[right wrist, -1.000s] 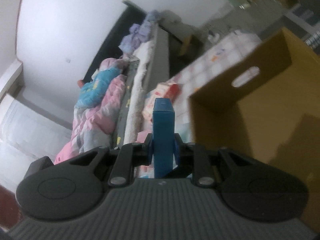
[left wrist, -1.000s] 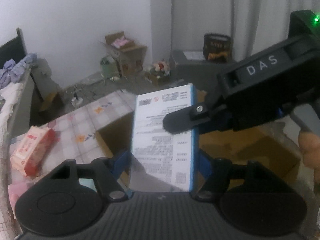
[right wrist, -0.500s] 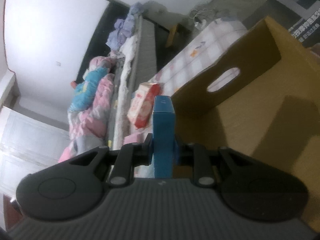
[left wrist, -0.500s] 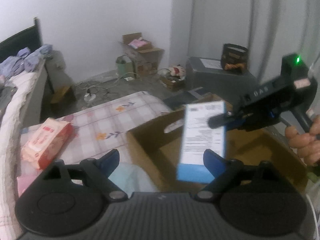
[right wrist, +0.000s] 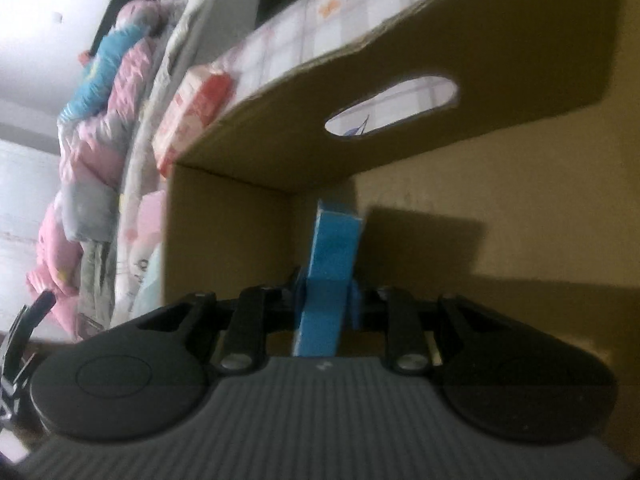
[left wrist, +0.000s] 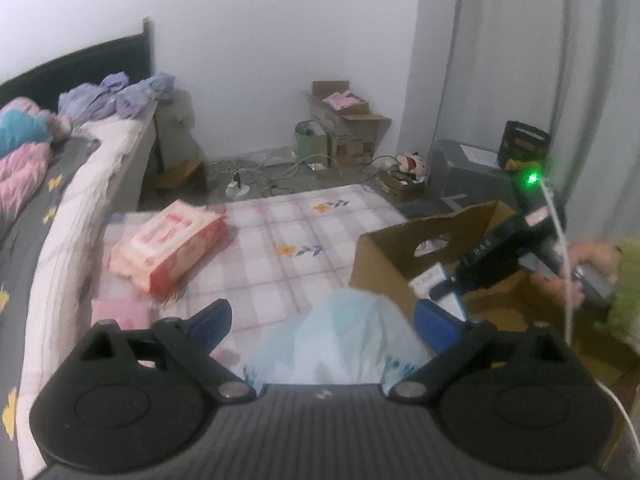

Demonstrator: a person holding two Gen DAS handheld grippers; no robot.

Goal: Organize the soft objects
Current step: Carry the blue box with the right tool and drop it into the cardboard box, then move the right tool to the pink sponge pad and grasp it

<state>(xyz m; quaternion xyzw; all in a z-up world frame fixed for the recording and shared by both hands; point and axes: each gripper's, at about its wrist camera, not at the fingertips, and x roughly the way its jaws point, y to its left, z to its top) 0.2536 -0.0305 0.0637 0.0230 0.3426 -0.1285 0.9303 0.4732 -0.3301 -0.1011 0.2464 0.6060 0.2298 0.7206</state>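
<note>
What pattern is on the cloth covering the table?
A pale pink-and-white check with small flower prints on the tablecloth, clearest in the left wrist view.

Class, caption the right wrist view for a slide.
Right gripper holds a blue box inside the cardboard box.

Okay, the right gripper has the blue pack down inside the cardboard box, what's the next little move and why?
Probably lower a touch more, then open the right gripper. It is shut on the blue pack, which stands upright in the corner of the cardboard box, well below the rim. Whether it touches the bottom is hidden. The left gripper is open and holds nothing, so nothing else holds the pack.
</note>
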